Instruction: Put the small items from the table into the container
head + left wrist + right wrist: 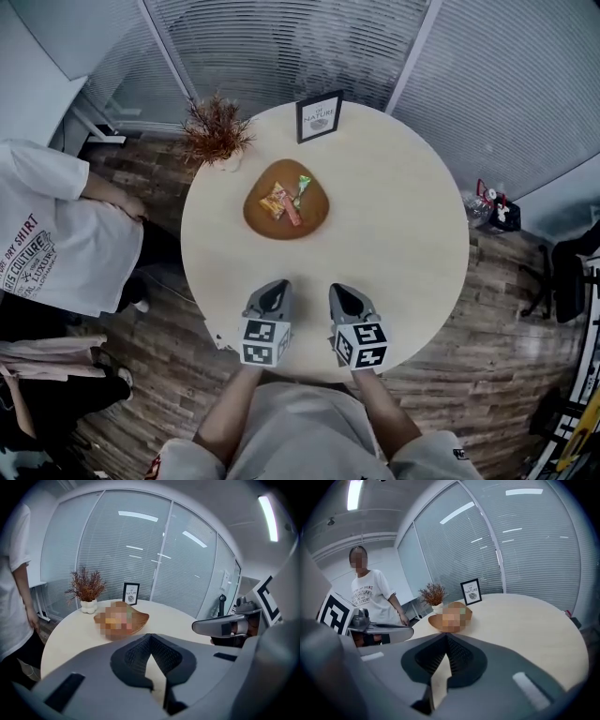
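Observation:
A brown wooden bowl [259, 208] sits past the middle of the round table [403, 234]. In it lie small wrapped items [287, 201], orange and green. Both grippers hover side by side over the table's near edge, well short of the bowl. My left gripper [273, 297] is shut with nothing between its jaws, and so is my right gripper [345, 300]. In the left gripper view the closed jaws [150, 637] point toward the bowl [142, 618]. The right gripper view shows its closed jaws [446, 637] aimed at the bowl [433, 621] too.
A dried plant in a white pot [217, 133] and a small framed sign [319, 116] stand at the table's far edge. A person in a white T-shirt [42, 239] stands at the left of the table. A bottle and dark things [489, 206] lie on the floor at right.

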The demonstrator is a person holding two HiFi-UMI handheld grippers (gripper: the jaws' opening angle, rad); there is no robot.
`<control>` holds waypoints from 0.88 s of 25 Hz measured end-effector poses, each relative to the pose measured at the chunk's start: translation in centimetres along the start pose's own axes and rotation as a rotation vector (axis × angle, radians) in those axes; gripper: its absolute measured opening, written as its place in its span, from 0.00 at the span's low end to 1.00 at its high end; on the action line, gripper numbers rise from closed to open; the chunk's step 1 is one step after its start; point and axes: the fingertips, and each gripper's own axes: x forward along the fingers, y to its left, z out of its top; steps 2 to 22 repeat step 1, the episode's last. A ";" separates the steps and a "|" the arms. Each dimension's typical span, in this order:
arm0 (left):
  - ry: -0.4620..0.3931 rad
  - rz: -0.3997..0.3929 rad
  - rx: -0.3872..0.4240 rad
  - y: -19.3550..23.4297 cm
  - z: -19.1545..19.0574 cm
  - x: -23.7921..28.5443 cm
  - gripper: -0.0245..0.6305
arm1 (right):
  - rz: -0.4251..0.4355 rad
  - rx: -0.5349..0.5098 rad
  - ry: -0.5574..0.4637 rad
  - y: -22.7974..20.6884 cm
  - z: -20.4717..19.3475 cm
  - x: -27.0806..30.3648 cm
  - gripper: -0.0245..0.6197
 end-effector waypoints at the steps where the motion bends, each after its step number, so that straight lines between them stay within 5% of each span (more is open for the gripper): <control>1: 0.000 0.001 -0.001 -0.1 -0.2 -0.2 0.04 | -0.001 0.003 0.004 0.1 -0.3 -0.2 0.04; 22: 0.000 0.001 -0.001 -0.1 -0.2 -0.2 0.04 | -0.001 0.003 0.004 0.1 -0.3 -0.2 0.04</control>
